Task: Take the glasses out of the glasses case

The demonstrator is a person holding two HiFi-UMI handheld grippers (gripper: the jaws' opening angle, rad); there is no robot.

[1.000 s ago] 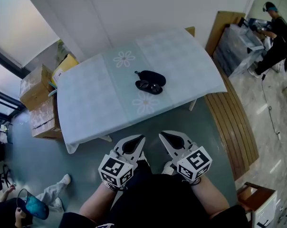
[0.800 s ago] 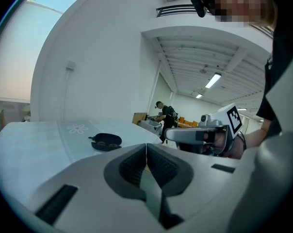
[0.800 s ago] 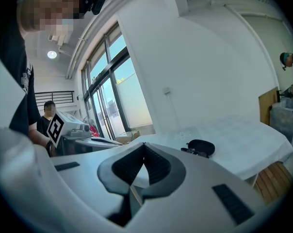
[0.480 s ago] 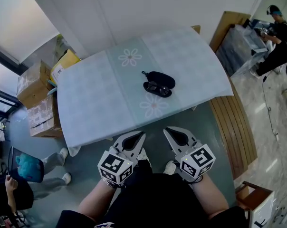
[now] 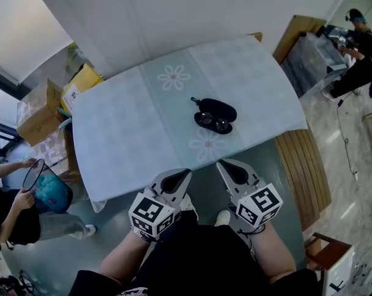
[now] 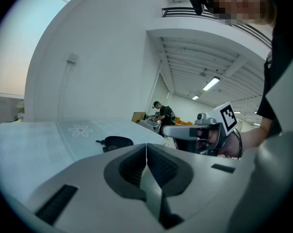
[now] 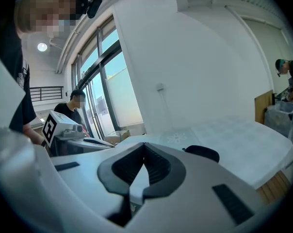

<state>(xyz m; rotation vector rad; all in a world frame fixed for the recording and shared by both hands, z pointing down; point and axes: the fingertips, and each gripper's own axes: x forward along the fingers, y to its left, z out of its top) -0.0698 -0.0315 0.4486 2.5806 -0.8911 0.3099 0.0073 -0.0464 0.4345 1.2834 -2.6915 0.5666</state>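
A table (image 5: 124,128) under a pale flowered cloth stands before the person. Short of its near edge hang the left gripper (image 5: 183,174) and right gripper (image 5: 223,163), each with jaws pressed together on nothing. Well beyond them, on the cloth, the black glasses case (image 5: 223,108) lies open with the glasses (image 5: 212,123) inside.

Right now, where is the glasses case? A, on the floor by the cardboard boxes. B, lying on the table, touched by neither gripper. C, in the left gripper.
B: the glasses case lies on the table, while the left gripper and right gripper are shut on nothing, well short of it.
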